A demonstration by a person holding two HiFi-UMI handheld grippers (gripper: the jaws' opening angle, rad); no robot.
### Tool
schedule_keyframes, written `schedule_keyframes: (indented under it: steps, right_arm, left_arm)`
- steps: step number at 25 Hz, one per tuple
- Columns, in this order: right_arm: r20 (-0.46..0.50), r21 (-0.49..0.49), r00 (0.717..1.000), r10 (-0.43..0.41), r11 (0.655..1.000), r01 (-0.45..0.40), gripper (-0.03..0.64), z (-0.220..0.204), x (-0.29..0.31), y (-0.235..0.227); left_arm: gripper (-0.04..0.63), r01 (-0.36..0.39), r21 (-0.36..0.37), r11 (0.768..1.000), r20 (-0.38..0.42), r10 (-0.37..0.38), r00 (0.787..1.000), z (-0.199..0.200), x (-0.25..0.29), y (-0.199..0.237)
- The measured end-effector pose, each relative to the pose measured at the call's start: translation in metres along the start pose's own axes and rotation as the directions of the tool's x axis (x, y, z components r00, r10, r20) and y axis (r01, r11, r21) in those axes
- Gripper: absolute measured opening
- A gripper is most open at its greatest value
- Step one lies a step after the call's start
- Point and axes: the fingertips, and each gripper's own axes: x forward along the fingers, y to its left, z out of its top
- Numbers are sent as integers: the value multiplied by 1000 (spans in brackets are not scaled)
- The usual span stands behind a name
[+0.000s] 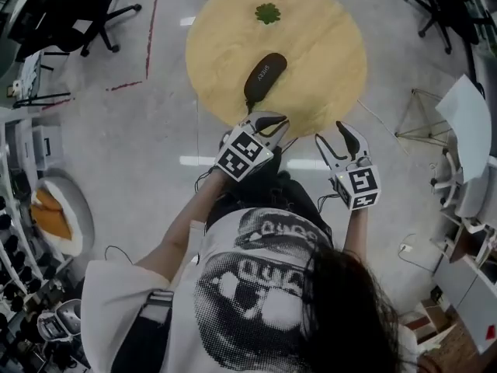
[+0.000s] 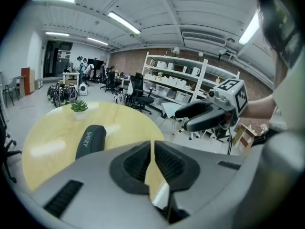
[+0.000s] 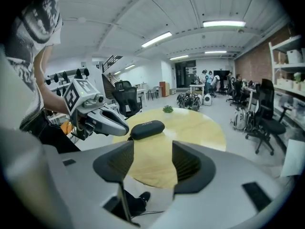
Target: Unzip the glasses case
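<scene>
Closest in: dark hair point(image 1: 342, 301) and a printed shirt point(image 1: 256, 286), filling the bottom of the head view. Just past them, the left gripper point(image 1: 273, 121), jaws all but together with nothing between, and the right gripper point(image 1: 332, 140), jaws apart and likewise empty. Both held off the near edge of the round surface point(image 1: 326, 61), short of the glasses case point(image 1: 264, 76). Case lying by that near edge, on the left gripper's side, pointing in toward the middle; small plant point(image 1: 268, 12) at the far edge.

Judged as the approach: nothing gripped, case apparently not yet opened. Next move likely calls for pinning the case with one gripper and pinching the zip pull with the other.

Zip line and pull too small to make out in any view. Far side of the case hidden.
</scene>
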Motion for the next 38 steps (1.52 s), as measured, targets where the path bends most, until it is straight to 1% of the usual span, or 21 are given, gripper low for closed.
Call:
schedule_keyframes:
  steps: [3,6,11,15,17,21,27,30,33,34,38]
  right_arm:
    - [47,18,999,-17,1000,16,253,-4,-19,6]
    - [100,30,995,-20,999,17,245,-8,-40,21]
    - [157,10,988,-9,1000,7,232,-15,-71,54]
    - [185,-6,983,5,1000,-4,218,-24,-95,75]
    - [193,-12,981,8,1000,-6,198,-32,-105,83]
    - [210,-10,978,10,1000,-8,172,-39,-114,102]
    - [218,1,976,4,1000,-4,109,-44,-124,116]
    - [213,13,977,-9,1000,6,63,-46,-128,116]
    - [204,28,979,-22,999,16,2,-49,-131,116]
    - [200,34,980,-24,999,17,-8,-50,-131,116]
    - [179,43,983,-28,999,21,-8,-53,-127,118]
  left_arm:
    - [17,-11,-6,1000,21,11,1000,2,-4,-20]
    - [17,-22,11,1000,32,21,999,-2,-14,-46]
    - [17,-45,33,998,48,43,998,-16,-36,-87]
    - [17,-56,53,997,78,52,996,-18,-48,-122]
    - [17,-58,63,996,87,53,995,-22,-53,-138]
    - [17,-47,66,997,90,41,995,-30,-68,-163]
    - [17,-30,79,996,86,23,996,-35,-77,-184]
    - [17,-24,91,996,83,17,996,-35,-79,-190]
    - [17,-14,93,996,75,7,997,-36,-80,-192]
    - [17,-12,91,996,71,5,997,-37,-80,-192]
    - [17,-5,112,994,63,-2,998,-37,-83,-189]
